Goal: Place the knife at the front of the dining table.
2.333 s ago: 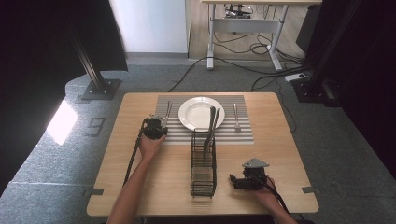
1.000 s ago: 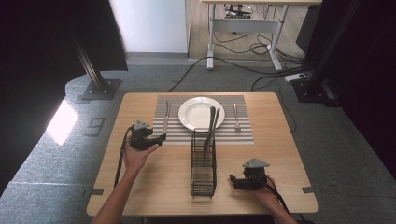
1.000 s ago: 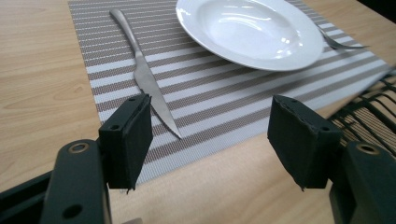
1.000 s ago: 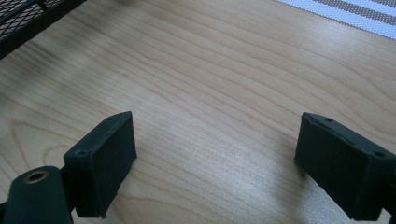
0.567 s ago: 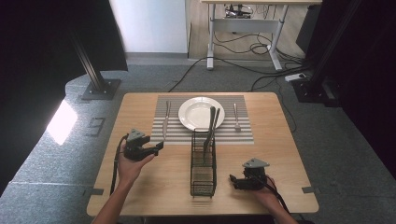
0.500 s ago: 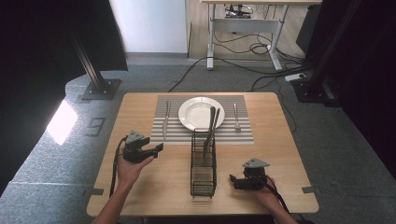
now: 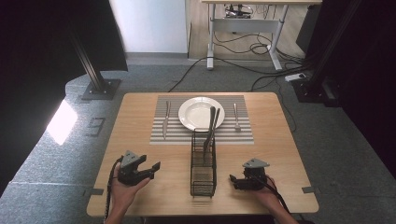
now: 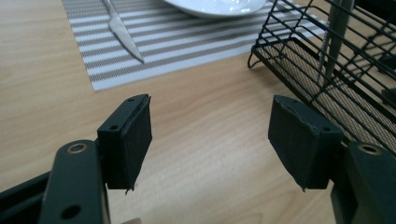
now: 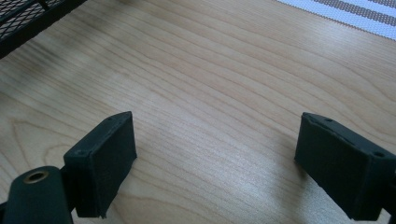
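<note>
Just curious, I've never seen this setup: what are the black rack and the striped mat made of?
The rack looks like black-coated metal wire, judging by its thin rods and fine mesh floor. The mat seems woven vinyl or fabric, grey and white stripes with a visible weave texture; which one I can't tell.

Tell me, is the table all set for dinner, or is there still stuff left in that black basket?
Partly set. The plate sits on the striped placemat, with a knife to its left and a fork to its right. In hand: nothing; the left hand-held gripper and right hand-held gripper are both open and empty. Left: two utensils stand in the black wire caddy.
</note>
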A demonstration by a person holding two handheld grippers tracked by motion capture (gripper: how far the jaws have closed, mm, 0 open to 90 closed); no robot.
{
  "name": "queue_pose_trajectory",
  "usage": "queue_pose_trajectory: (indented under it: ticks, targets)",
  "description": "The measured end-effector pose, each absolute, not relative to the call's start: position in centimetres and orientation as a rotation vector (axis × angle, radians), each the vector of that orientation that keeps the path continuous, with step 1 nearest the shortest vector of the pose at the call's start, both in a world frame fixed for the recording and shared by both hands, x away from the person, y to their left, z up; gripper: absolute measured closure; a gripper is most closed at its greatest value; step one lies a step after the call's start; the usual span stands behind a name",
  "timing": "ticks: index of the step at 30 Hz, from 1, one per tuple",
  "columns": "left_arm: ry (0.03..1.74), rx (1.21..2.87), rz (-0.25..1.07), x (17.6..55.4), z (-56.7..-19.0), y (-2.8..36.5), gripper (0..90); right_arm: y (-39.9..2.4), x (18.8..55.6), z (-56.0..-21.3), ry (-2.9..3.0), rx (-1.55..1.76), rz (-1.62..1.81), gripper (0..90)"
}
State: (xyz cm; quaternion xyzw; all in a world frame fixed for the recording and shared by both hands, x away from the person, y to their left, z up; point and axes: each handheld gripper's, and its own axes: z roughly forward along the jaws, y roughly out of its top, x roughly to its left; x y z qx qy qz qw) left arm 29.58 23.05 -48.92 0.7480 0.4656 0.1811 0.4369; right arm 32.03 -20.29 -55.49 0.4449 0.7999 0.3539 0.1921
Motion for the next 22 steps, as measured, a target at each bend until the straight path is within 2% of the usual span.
queue_pose_trajectory:
  ticks: [22]
  targets:
    - [1.152, 1.921, 0.470, 29.57, -49.89, 23.50, 30.8, -20.24, 32.09, -55.49, 2.248, 1.244, 0.993, 12.0]
